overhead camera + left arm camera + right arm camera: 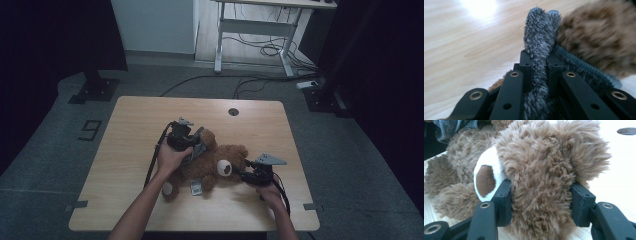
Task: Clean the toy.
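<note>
Left gripper (pixel 539 75): clamped on grey cloth (pixel 539 37), centre of frame.
Right gripper (pixel 540 200): squeezing teddy bear (pixel 539 170) head, centre of frame.
Table (pixel 140 115): under bear.

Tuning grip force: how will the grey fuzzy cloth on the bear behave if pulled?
The grey fuzzy cloth is probably floppy: it bunches into a narrow fold between the left gripper jaws. Likely light, and its pile looks grippy, not slippery. Pulling may drag the brown plush teddy bear along.

Light wooden table (pixel 130 150), brown teddy bear (pixel 215 165) lying on it.
</note>
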Tool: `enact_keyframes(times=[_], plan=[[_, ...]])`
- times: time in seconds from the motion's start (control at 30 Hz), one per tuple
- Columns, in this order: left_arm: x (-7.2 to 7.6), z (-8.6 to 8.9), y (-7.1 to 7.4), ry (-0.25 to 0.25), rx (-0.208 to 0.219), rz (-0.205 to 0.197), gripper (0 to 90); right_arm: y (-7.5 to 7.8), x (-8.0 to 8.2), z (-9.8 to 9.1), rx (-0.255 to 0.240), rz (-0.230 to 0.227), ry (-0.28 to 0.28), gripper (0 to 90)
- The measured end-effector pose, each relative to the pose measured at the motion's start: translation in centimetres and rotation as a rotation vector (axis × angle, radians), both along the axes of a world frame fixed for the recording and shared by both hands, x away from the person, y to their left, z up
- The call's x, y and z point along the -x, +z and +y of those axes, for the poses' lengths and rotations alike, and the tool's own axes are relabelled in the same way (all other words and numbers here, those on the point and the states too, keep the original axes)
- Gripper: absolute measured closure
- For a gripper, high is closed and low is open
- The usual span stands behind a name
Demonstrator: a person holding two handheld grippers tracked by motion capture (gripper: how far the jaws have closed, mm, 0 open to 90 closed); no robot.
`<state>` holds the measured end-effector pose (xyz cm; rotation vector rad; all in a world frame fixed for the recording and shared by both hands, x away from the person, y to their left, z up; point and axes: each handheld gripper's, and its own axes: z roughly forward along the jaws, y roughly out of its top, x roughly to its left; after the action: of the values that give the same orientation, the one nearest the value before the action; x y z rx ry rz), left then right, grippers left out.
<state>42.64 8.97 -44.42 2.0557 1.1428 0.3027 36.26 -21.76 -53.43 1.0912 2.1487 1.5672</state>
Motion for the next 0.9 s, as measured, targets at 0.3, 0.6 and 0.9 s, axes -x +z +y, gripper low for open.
enact_keyframes(times=[0.3,0.6,0.9], plan=[[3.1,0.8,-0.9,-0.017,0.024,-0.069,79.1,1.2,0.5,0.0,0.043,0.037,-0.012,11.8],[6.8,2.0,-1.9,-0.056,0.102,-0.120,79.4,3.1,-0.5,1.9,0.024,0.054,-0.019,0.0],[8.7,2.8,-2.5,-0.086,0.161,-0.134,79.2,2.1,-0.2,3.8,0.084,0.076,0.035,13.0]])
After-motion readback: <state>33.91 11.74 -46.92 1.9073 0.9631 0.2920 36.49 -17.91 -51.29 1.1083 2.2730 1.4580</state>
